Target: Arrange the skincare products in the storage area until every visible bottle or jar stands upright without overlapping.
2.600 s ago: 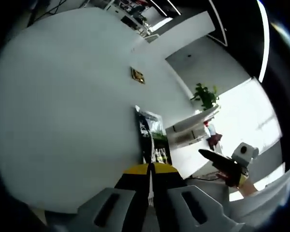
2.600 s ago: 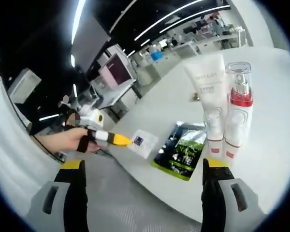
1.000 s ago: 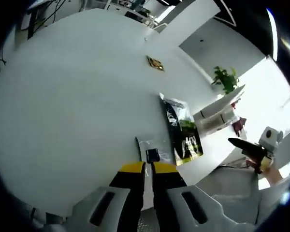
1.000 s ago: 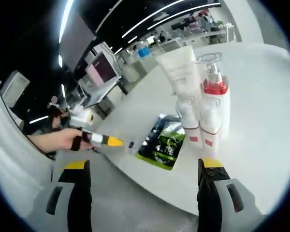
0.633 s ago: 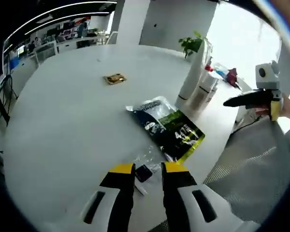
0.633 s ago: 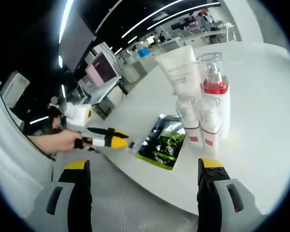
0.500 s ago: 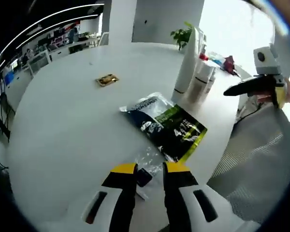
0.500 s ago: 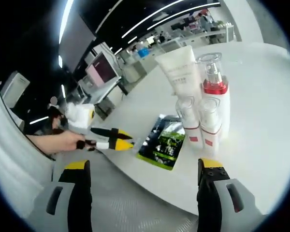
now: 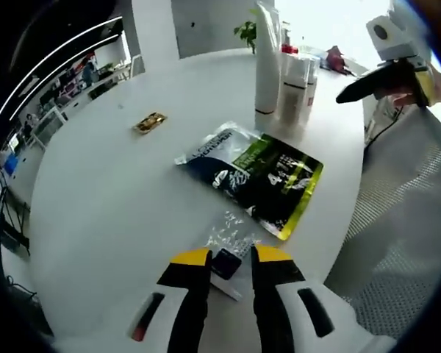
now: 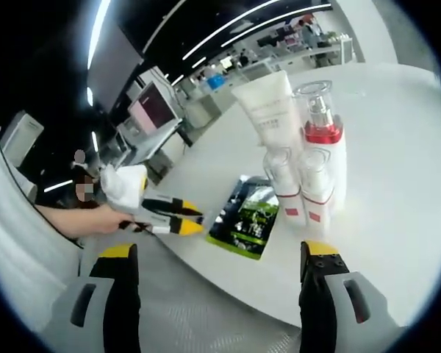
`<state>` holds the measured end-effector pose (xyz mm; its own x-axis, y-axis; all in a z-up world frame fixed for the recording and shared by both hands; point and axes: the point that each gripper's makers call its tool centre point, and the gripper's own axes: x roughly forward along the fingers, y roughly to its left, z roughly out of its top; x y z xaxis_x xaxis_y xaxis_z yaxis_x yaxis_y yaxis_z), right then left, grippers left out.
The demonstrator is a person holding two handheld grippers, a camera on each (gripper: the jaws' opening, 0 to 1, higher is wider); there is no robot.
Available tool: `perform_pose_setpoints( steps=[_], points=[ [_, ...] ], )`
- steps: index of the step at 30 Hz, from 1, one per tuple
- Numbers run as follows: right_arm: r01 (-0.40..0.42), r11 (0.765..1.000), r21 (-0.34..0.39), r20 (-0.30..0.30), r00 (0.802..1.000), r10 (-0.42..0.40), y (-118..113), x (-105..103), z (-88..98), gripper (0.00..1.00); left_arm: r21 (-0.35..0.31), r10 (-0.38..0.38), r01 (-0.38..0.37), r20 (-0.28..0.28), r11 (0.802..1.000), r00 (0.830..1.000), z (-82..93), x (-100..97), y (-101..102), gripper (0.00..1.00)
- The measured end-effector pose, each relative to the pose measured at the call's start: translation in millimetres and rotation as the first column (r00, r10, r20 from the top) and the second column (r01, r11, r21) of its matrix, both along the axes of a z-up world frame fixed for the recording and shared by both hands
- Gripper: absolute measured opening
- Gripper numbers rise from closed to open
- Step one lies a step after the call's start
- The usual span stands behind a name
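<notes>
On the white round table (image 9: 95, 213) a white tube (image 9: 267, 59) stands cap-down. Small white bottles (image 9: 292, 77) stand upright tight beside it. In the right gripper view the tube (image 10: 268, 107), a clear-capped spray bottle with a red band (image 10: 322, 136) and two small bottles (image 10: 283, 184) form one close cluster. A green and black pouch (image 9: 257, 173) lies flat in front of them. My left gripper (image 9: 230, 254) is open over the table edge, a small clear sachet with a dark label (image 9: 226, 262) lying between its jaws. My right gripper (image 10: 219, 254) is wide open, off the table, holding nothing.
A small gold packet (image 9: 148, 123) lies alone farther across the table. The right gripper (image 9: 382, 77) hangs beyond the table edge in a hand. The left gripper (image 10: 173, 215) shows at the table's near rim. Perforated grey flooring (image 9: 397, 243) lies below. Office desks stand behind.
My left gripper, shut on the sachet before, has opened and the sachet now lies on the table near the pouch. The left view has swung round. The right gripper barely moved.
</notes>
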<state>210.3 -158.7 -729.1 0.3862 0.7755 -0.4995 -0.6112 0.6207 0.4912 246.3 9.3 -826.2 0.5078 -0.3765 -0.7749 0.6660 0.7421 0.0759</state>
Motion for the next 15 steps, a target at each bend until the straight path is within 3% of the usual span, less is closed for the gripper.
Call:
perform_pose_setpoints(
  steps=[15],
  points=[
    [0.006,1.000,0.001,-0.001,1.000,-0.006,-0.8,0.8,-0.4,0.90,-0.001,-0.072,0.072,-0.007,0.997,0.997,-2.6,3.3,3.7,0.26]
  ],
)
